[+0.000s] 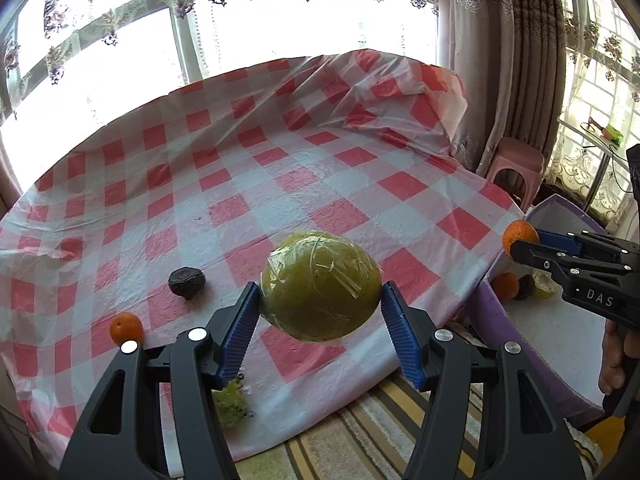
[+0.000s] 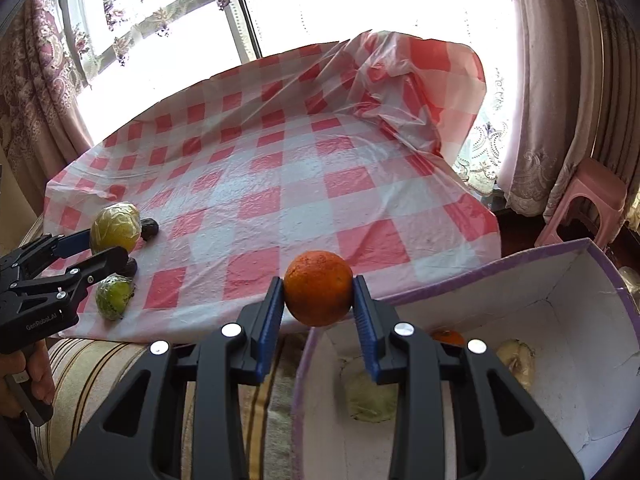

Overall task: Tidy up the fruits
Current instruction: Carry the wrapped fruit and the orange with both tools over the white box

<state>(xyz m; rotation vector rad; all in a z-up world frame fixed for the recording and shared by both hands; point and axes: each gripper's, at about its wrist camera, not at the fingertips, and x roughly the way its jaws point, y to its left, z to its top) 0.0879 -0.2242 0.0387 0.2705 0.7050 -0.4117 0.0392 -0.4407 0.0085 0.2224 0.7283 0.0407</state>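
A film-wrapped green fruit [image 1: 320, 286] is clamped in the left gripper [image 1: 320, 312] above the checked tablecloth [image 1: 280, 160]. An orange [image 2: 319, 288] is pinched in the right gripper [image 2: 319, 300] beside the purple box [image 2: 400, 300], probably because fruit is being collected there.

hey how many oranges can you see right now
3: one orange held in the right gripper, one on the tablecloth, one in the box. More may be hidden.
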